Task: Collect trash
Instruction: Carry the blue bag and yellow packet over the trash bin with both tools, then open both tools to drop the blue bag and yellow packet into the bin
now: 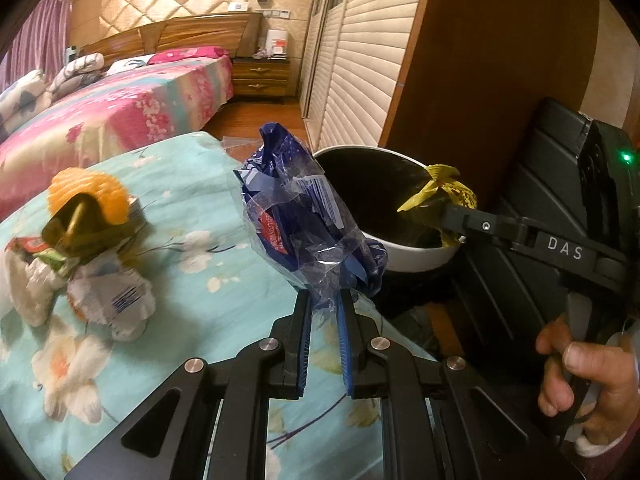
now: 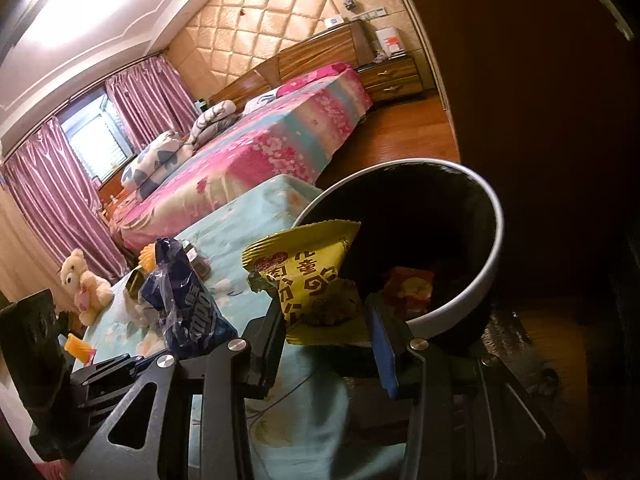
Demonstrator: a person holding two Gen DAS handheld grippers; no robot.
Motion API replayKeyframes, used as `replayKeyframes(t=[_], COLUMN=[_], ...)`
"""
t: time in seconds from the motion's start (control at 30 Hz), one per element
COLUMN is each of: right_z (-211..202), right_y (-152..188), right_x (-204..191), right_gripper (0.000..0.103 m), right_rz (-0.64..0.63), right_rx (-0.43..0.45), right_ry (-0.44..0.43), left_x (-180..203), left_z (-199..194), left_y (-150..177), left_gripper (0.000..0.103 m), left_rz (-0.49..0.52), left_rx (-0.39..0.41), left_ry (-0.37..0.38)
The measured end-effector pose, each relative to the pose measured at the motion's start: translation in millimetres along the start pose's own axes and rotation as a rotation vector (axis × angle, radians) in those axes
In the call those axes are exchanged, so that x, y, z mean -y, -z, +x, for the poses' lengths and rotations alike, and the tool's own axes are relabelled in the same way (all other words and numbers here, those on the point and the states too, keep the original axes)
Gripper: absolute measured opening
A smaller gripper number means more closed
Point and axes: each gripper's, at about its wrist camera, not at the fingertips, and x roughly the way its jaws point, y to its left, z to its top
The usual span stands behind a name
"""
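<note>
Only right view shows red packet (image 2: 408, 290) in bin (image 2: 460, 304); left gripper (image 1: 325, 312) clenches blue bag (image 1: 304, 216); right gripper (image 2: 326, 336) jaws parted around yellow packet (image 2: 308, 280), contact unclear.

A lived-in bedroom in a private home

A double bed (image 2: 280, 140) under a pink floral spread stands against a wooden headboard (image 1: 176, 32) and a quilted, padded wall (image 2: 256, 24), with folded quilts (image 2: 160, 160) piled at its head. A wooden nightstand (image 1: 262, 76) sits beside it, louvred wardrobe doors (image 1: 360, 60) line one side, and pink satin curtains (image 2: 60, 192) frame a window (image 2: 96, 140). The floor (image 2: 400, 132) is polished wood. A teddy bear (image 2: 86, 284) sits near a surface draped in a teal flowered cloth (image 1: 192, 248).
</note>
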Motion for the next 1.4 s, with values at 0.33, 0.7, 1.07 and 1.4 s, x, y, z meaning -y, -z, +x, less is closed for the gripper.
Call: replayKeyframes(t=[0.33, 0.7, 1.07, 1.4], right_z=[8, 11, 18, 13], right_y=[-9, -24, -32, -34], right_x=[16, 31, 37, 42], right_gripper=[0.040, 0.040, 0.043, 0.061], right_rz=[0.017, 0.035, 0.032, 0.044], right_rx=[-0.007, -0.016, -0.037, -0.027], right_ry=[0.034, 0.063, 0.068, 0.073], left_x=[15, 24, 23, 33], left_z=[18, 36, 53, 50], left_y=[-15, -32, -43, -42], left_gripper=[0.012, 0.012, 0.013, 0.030], left_rz=[0.028, 0.055, 0.055, 0.060], left_rx=[-0.009, -0.017, -0.040, -0.022], left_ry=[0.017, 0.035, 0.038, 0.014])
